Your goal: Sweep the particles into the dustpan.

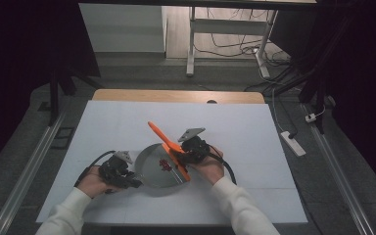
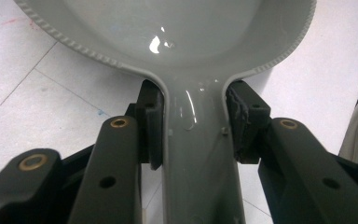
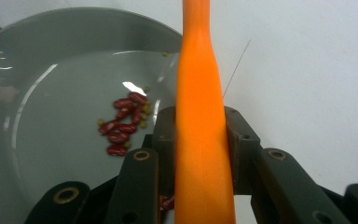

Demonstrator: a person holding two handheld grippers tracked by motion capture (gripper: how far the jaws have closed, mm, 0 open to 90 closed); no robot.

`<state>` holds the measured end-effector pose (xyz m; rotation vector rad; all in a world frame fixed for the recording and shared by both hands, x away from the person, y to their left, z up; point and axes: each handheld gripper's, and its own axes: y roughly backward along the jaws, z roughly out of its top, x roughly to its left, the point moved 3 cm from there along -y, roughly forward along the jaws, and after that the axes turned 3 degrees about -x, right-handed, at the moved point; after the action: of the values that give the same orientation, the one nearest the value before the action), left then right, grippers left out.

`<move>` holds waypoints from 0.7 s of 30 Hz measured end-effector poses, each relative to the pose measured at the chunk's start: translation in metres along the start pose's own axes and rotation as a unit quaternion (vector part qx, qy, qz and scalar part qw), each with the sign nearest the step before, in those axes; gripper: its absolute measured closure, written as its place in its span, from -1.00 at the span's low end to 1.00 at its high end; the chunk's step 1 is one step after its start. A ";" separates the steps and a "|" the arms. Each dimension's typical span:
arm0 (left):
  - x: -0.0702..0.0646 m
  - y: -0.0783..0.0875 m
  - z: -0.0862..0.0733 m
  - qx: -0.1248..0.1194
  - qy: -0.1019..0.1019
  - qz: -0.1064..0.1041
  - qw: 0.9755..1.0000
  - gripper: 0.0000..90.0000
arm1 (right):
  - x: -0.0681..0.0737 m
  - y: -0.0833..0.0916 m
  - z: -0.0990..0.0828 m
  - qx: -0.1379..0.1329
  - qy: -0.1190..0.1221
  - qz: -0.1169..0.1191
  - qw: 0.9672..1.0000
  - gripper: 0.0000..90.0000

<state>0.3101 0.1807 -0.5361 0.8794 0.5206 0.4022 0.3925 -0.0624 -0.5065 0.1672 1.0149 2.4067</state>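
A grey pan (image 1: 149,157) lies on the white table sheet, near the front. My left gripper (image 1: 131,182) is shut on the pan's handle (image 2: 196,158), its pads pressing on both sides where the handle meets the bowl (image 2: 177,23). A small heap of red beans (image 1: 165,165) with a few small yellowish bits lies in the pan (image 3: 51,121); in the right gripper view the beans (image 3: 123,123) sit left of the jaws. My right gripper (image 1: 182,156) is shut on an orange spatula (image 1: 162,138), which slants over the pan's right rim. The orange handle (image 3: 200,84) runs up between the pads of the right gripper (image 3: 200,135).
The white sheet (image 1: 107,127) covers most of the wooden table, whose far edge (image 1: 176,95) shows bare. Beyond the table stand a white desk frame (image 1: 192,44) and loose cables on the floor. A power strip (image 1: 293,143) lies on the floor to the right.
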 end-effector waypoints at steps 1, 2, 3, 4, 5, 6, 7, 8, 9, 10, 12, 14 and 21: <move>0.000 0.000 0.000 0.000 0.000 0.000 1.000 0.36 | 0.003 0.000 0.001 0.000 0.005 -0.001 1.000 0.55; 0.000 0.000 0.000 0.001 -0.001 0.001 1.000 0.36 | 0.005 0.001 0.002 -0.003 0.010 0.001 1.000 0.55; 0.000 0.000 0.000 0.001 -0.001 0.001 1.000 0.36 | 0.009 0.004 0.006 -0.015 0.001 0.028 0.999 0.56; 0.000 0.000 0.000 0.002 -0.002 0.000 1.000 0.36 | 0.009 0.004 0.006 -0.015 0.001 0.028 0.999 0.56; 0.000 0.000 0.000 0.002 -0.002 0.000 1.000 0.36 | 0.012 0.005 0.008 -0.018 -0.004 0.044 0.999 0.56; 0.000 0.000 0.000 0.002 -0.003 0.000 1.000 0.36 | 0.015 0.005 0.009 -0.019 0.007 0.045 0.999 0.56; 0.000 0.001 0.000 0.002 -0.003 0.000 1.000 0.36 | 0.018 0.006 0.011 -0.019 0.018 0.041 0.999 0.56; 0.000 0.000 0.000 0.002 -0.003 0.001 1.000 0.36 | 0.020 0.006 0.012 -0.018 0.027 0.041 0.999 0.56; 0.000 0.000 0.000 0.002 -0.003 0.000 1.000 0.36 | 0.021 0.008 0.014 -0.022 0.030 0.041 0.998 0.56; 0.000 0.000 0.000 0.002 -0.003 0.000 1.000 0.36 | 0.021 0.009 0.015 -0.028 0.029 0.041 0.998 0.56; 0.000 0.000 0.000 0.001 -0.004 0.000 1.000 0.36 | 0.015 0.016 0.016 -0.038 0.024 0.027 0.999 0.56; 0.000 0.000 0.000 0.001 -0.005 0.000 1.000 0.36 | 0.012 0.019 0.016 -0.040 0.024 0.019 0.999 0.56; -0.002 0.002 -0.001 -0.001 -0.005 0.002 1.000 0.36 | -0.010 0.038 0.006 -0.048 -0.012 -0.012 0.999 0.56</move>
<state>0.3079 0.1815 -0.5344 0.8807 0.5101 0.4010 0.3867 -0.0857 -0.4749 0.1488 0.8829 2.4209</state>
